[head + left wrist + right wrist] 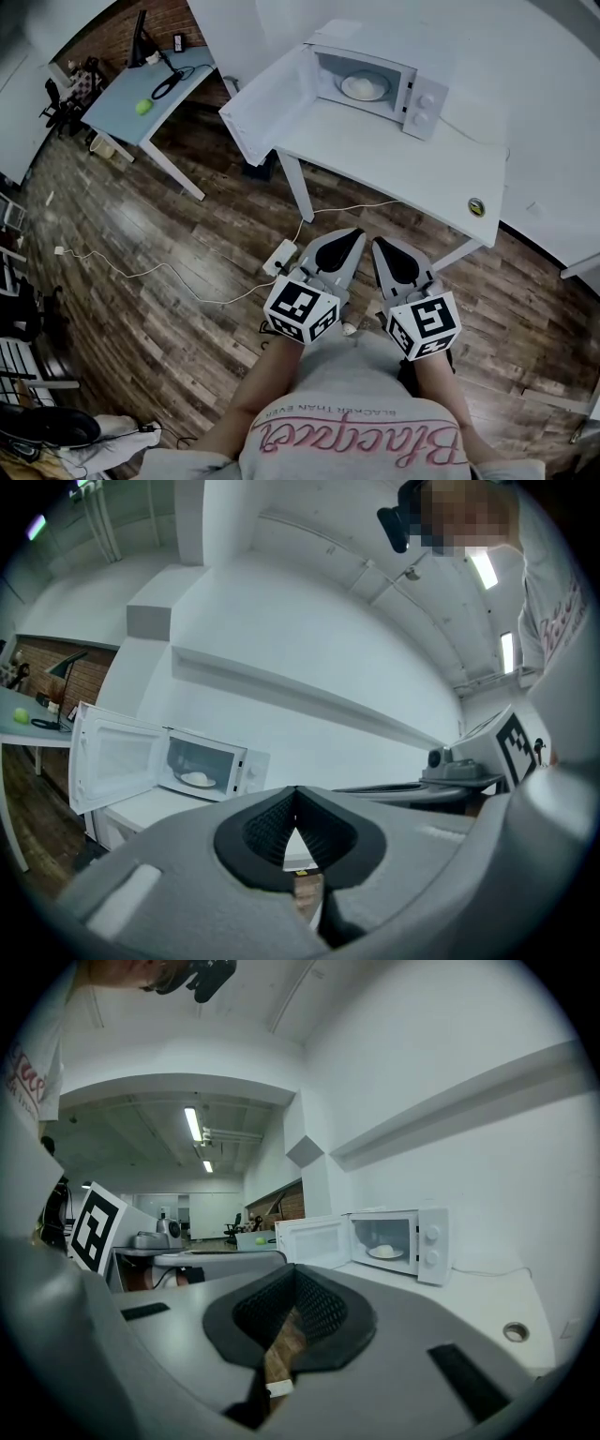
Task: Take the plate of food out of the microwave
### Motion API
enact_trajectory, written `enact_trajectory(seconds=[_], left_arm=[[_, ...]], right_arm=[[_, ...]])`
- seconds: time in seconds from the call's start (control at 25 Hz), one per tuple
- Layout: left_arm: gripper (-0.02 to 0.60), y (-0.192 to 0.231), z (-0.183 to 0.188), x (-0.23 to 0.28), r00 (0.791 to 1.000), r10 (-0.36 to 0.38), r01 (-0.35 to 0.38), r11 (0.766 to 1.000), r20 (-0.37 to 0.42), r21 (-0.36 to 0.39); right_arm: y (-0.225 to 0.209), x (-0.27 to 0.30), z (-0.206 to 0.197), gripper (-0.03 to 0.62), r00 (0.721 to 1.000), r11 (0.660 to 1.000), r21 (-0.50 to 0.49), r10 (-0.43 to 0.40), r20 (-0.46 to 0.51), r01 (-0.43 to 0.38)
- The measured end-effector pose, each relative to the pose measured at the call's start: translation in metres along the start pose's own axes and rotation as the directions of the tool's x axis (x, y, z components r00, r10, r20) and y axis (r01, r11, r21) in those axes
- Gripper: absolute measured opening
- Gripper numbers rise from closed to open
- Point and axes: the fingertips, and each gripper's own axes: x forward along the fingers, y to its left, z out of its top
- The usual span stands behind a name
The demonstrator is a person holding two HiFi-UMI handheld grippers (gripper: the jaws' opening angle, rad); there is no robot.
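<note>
A person stands back from the white desk (403, 178) with the left gripper (349, 240) and right gripper (385, 251) side by side, each pressed closed on nothing. The plate of food (364, 87) is inside the microwave (424, 105), well beyond reach. Its door (267, 105) is swung wide (a clear way in). The jaws would need parting before any grasp.

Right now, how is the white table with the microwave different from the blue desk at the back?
The white table stands close ahead; the blue desk stands farther off to the left. The white table carries the microwave, its door open, with the plate of food inside; the blue desk carries a green ball and a black cable. Both stand on the wooden floor on white legs.
</note>
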Motion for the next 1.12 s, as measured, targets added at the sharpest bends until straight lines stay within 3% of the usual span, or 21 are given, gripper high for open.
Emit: enact_trajectory(seconds=[0.52, 1.12], left_arm=[[0.006, 0.019, -0.008, 0.0, 1.0, 0.017, -0.018, 0.998, -0.01, -0.059], [0.006, 0.038, 0.008, 0.032, 1.0, -0.015, 0.015, 1.0, 0.016, -0.002]], right_arm=[[-0.003, 0.012, -0.007, 0.012, 1.0, 1.0, 0.022, -0.003, -0.011, 0.004], [-0.029, 0.04, 0.008, 0.012, 0.999, 0.999, 0.015, -0.031, 0.034, 0.031]])
